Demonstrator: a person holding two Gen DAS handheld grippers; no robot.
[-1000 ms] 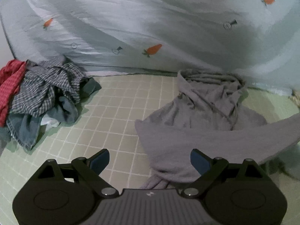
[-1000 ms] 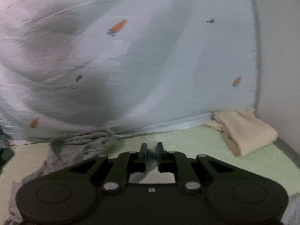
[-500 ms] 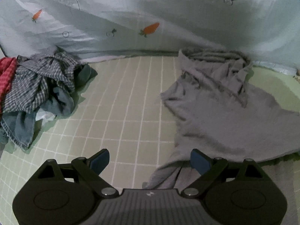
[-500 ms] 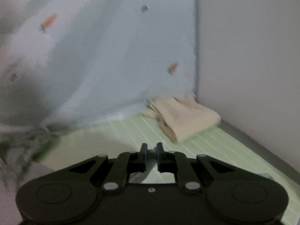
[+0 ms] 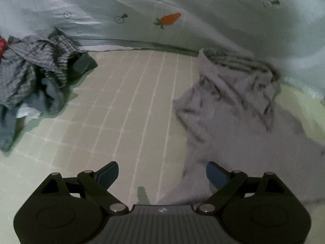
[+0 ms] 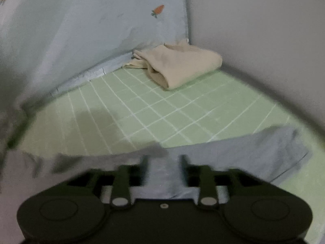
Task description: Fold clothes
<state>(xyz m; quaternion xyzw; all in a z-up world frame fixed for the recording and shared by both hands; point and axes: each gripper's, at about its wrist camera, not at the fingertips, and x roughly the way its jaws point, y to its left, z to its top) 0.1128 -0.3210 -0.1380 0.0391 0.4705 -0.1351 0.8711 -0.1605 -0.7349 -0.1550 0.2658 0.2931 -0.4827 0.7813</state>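
Grey garment sprawled across the green checked mat: limp and light, so take it by a hem or corner.

Your left gripper hangs released at its near-left edge; your right gripper is opening, cloth between its jaws. Left edge: unfolded clothes pile. Far-right corner: folded beige garment. Nothing blocks you.

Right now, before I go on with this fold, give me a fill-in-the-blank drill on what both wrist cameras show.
1. The folded garment in the corner by the wall is ____ in colour.
2. The backdrop sheet is printed with orange ____.
3. The mat under the clothes is pale ____ with a white grid.
4. The heap of unfolded clothes lies to the ____ of the grey garment in the left wrist view.

Missing words: beige; carrots; green; left
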